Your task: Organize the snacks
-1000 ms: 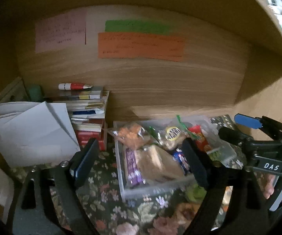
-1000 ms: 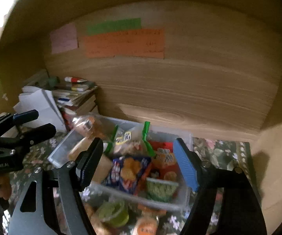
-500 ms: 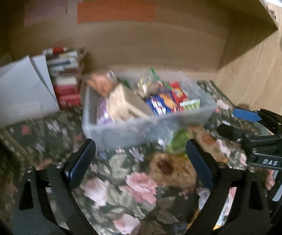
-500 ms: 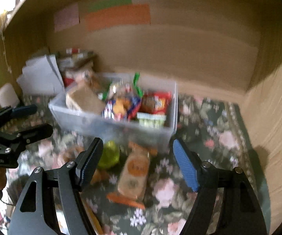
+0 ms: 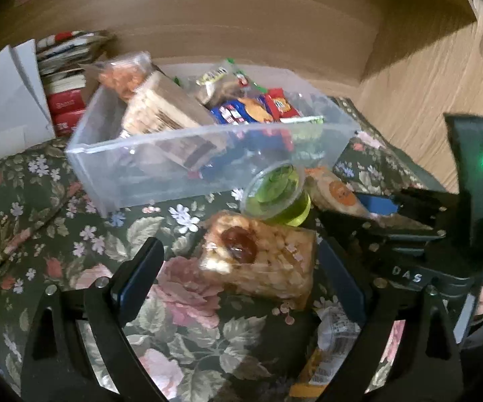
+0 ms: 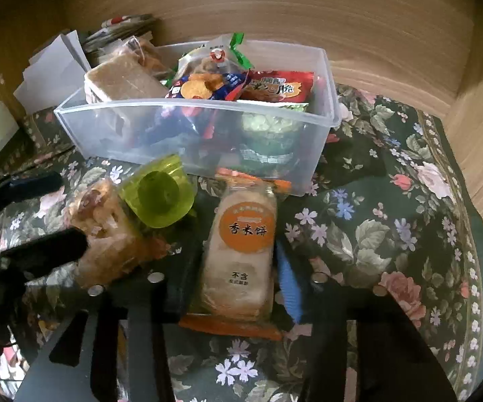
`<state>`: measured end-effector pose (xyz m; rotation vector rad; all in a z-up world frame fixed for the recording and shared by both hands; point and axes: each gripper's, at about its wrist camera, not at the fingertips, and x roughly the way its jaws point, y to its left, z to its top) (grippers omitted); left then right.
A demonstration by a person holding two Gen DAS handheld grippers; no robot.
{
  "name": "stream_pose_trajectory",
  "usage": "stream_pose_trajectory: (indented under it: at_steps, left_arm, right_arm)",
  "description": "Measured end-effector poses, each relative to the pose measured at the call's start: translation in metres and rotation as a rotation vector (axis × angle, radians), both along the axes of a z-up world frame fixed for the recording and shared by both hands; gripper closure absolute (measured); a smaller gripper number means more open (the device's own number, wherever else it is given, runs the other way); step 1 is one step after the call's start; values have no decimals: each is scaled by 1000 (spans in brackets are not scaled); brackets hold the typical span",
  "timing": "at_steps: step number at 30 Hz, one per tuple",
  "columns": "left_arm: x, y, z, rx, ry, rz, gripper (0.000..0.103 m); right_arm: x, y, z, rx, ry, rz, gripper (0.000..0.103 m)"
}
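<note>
The right gripper (image 6: 233, 288) has its fingers down on either side of the rice cracker pack (image 6: 241, 244), the one with the orange round label. They sit tight against the wrapper's edges, so it looks clamped on, though I can't see whether the pack is off the cloth. The left gripper (image 5: 241, 278) is spread wide, holding nothing, with the nut brittle bar (image 5: 258, 261) lying flat between its fingers and touching neither one.

Just past both of those, a green jelly cup (image 6: 157, 197) lies tipped on its side, right between the brittle and the rice cracker pack and nearly touching the near wall of the clear bin (image 6: 114, 134). The bin is stuffed: a big tan cracker block (image 6: 121, 77) at the left, a blue snack bag (image 6: 204, 88) in the middle, a red snack bag (image 6: 278, 90) to the right of it, and a bag with green edges sticking up at the far side.

Everything sits on a dark floral cloth (image 6: 375, 227). Far left there's a stack of books (image 5: 64, 77) and some white paper (image 5: 3, 100) against the wood back wall.
</note>
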<state>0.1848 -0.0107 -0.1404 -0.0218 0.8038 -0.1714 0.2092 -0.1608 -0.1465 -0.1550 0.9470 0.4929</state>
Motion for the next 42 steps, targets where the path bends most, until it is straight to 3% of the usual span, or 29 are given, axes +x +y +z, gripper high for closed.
stream_pose_trajectory:
  at_steps: [7,9,10,16,31,42]
  left_arm:
    - [13,-12,-18,29,44,-11,9]
    - [15,-12,-20,26,43,-15,17]
    - [14,-12,-21,19,41,-23,26]
    - [4,-11,-15,17,8,-24,30]
    - [-34,10,69,-9,-210,11,30]
    - [5,1,104,0,-291,41,30]
  right_arm:
    - [-18,-16,6,20,-38,-24,71]
    - [-23,-23,11,38,-52,-35,71]
    - [-25,-29,14,44,-56,-37,71]
    - [-29,-38,27,85,-80,-49,71]
    - [-27,-29,72,135,-217,-67,71]
    - [-3,-20,104,155,-303,-67,71]
